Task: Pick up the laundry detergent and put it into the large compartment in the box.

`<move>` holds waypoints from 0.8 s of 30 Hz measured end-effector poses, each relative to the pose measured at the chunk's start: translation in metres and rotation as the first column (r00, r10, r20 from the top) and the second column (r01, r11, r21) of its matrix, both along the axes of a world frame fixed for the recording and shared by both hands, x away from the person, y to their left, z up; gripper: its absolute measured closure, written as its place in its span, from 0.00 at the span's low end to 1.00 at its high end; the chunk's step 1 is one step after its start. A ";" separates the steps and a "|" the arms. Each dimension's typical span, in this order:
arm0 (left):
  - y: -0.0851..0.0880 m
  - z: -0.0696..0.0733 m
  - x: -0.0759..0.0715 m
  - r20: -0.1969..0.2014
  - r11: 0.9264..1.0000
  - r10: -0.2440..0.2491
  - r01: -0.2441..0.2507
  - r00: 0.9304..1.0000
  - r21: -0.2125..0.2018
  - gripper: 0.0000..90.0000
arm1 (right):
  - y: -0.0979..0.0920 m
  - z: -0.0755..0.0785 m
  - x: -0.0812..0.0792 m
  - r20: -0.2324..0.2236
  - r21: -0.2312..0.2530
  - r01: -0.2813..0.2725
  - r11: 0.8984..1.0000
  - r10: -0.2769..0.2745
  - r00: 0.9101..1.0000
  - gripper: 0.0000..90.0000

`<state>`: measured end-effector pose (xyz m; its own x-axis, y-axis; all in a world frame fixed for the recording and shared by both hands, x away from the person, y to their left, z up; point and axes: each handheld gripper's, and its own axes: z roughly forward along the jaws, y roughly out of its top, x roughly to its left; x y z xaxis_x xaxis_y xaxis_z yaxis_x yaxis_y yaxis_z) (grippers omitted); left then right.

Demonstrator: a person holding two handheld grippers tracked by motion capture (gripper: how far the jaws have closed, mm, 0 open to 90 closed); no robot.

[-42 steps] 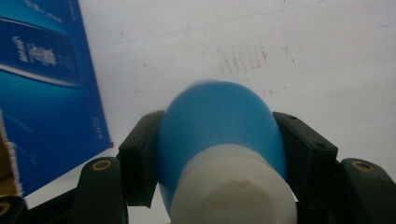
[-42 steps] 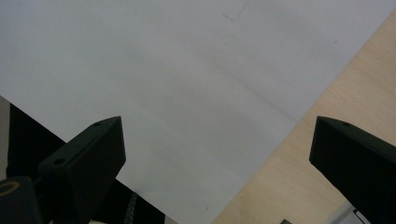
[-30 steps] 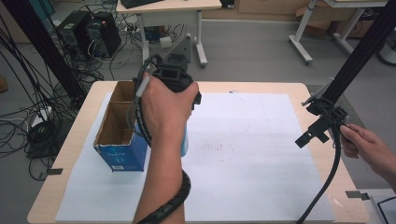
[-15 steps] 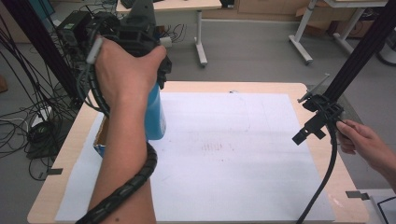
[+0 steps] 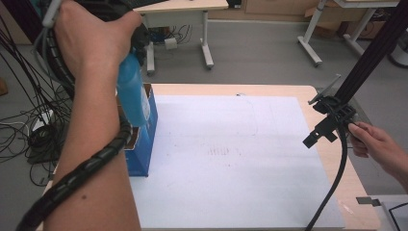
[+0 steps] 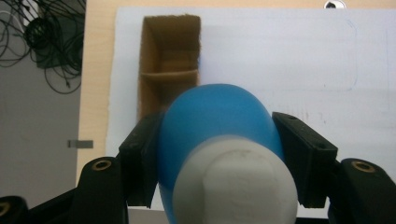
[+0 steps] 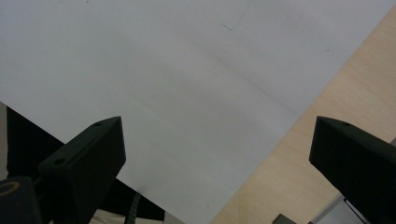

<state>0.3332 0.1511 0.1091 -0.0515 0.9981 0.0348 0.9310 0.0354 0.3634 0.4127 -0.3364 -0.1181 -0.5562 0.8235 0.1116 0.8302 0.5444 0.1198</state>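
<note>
Left gripper (image 6: 219,154), jaws pointing down, is clamped on a blue plastic bottle with a white cap (image 6: 219,140); pads press either side of the shoulder just below the cap. In the high view the bottle (image 5: 132,96) hangs upright, long axis vertical, its lower part overlapping the rim of the open brown cardboard box with blue sides (image 5: 144,139) at the table's left edge.

Key relation: seen from the left gripper, the box (image 6: 170,60) lies below and ahead of the bottle, a cardboard divider splitting it into compartments. Whether the base has cleared the rim, I cannot tell.

Right gripper (image 7: 217,154), jaws spread wide with nothing between them, hangs over the white paper sheet (image 7: 163,70) near the far right table edge, well apart from the bottle. Left hand (image 5: 94,41) is plainly the nearer.
</note>
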 end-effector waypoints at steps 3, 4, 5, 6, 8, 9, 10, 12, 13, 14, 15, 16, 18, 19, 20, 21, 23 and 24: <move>0.004 0.001 0.003 -0.002 1.000 0.007 -0.007 1.000 0.016 0.42 | -0.003 -0.001 0.000 -0.002 0.010 0.002 1.000 -0.002 1.000 0.04; 0.006 0.001 0.004 -0.002 1.000 0.011 -0.011 1.000 0.017 0.42 | -0.003 -0.001 -0.001 -0.002 0.010 0.001 1.000 -0.001 1.000 0.04; 0.009 0.001 0.005 -0.002 1.000 0.014 -0.014 1.000 0.016 0.42 | -0.004 0.000 -0.001 -0.004 0.012 0.006 1.000 -0.006 1.000 0.04; 0.013 0.000 0.006 0.002 1.000 0.018 -0.018 1.000 0.012 0.42 | -0.004 0.000 -0.002 -0.001 0.008 0.005 1.000 -0.005 1.000 0.04; 0.020 -0.002 0.008 0.002 1.000 0.027 -0.027 1.000 0.005 0.42 | -0.005 0.001 -0.002 -0.001 0.009 0.007 1.000 -0.007 1.000 0.04; 0.022 -0.004 0.009 0.001 1.000 0.027 -0.027 1.000 0.005 0.42 | -0.005 0.001 -0.002 -0.003 0.009 0.009 1.000 -0.009 1.000 0.04; 0.025 -0.006 0.011 -0.004 1.000 0.028 -0.028 1.000 0.008 0.42 | -0.006 0.001 -0.002 -0.005 0.010 0.010 1.000 -0.010 1.000 0.04; 0.028 -0.009 0.014 -0.015 0.999 0.032 -0.032 0.999 0.016 0.42 | -0.007 0.001 -0.002 -0.007 0.013 0.009 1.000 -0.009 1.000 0.04; 0.030 -0.011 0.015 -0.015 0.999 0.034 -0.033 0.999 0.020 0.42 | -0.008 0.001 -0.002 -0.010 0.016 0.013 1.000 -0.013 1.000 0.04; 0.032 -0.013 0.016 -0.015 0.999 0.034 -0.034 0.999 0.023 0.42 | -0.009 0.001 -0.001 -0.011 0.017 0.011 1.000 -0.011 1.000 0.04; 0.034 -0.015 0.017 -0.018 0.999 0.039 -0.039 0.999 0.023 0.42 | -0.009 0.001 -0.001 -0.014 0.018 0.012 1.000 -0.011 1.000 0.04; 0.036 -0.017 0.019 -0.021 0.999 0.040 -0.039 0.999 0.022 0.42 | -0.009 0.000 -0.001 -0.015 0.019 0.011 1.000 -0.011 1.000 0.04; 0.041 -0.021 0.020 -0.019 0.999 0.045 -0.045 0.999 0.019 0.42 | -0.009 0.000 0.000 -0.018 0.019 0.014 1.000 -0.013 1.000 0.04; 0.043 -0.024 0.021 -0.023 0.999 0.045 -0.045 0.999 0.016 0.42 | -0.009 0.000 0.000 -0.016 0.021 0.012 1.000 -0.012 1.000 0.04; 0.045 -0.026 0.023 -0.028 0.999 0.045 -0.045 0.999 0.016 0.42 | -0.010 0.000 0.001 -0.017 0.021 0.015 1.000 -0.014 1.000 0.04; 0.047 -0.029 0.023 -0.026 0.999 0.048 -0.048 0.998 0.014 0.42 | -0.010 -0.001 0.001 -0.018 0.022 0.014 1.000 -0.014 1.000 0.04; 0.051 -0.034 0.026 -0.034 0.999 0.050 -0.050 0.998 0.012 0.42 | -0.011 -0.002 0.003 -0.025 0.028 0.018 0.999 -0.017 1.000 0.04; 0.052 -0.036 0.026 -0.031 0.998 0.054 -0.054 0.998 0.011 0.42 | -0.012 -0.003 0.003 -0.026 0.036 0.019 0.999 -0.018 1.000 0.04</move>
<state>0.3595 0.2034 0.0726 -0.1044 0.9934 0.0473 0.9385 0.0827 0.3351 0.4160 -0.3487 -0.1208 -0.5376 0.8288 0.1554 0.8431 0.5248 0.1176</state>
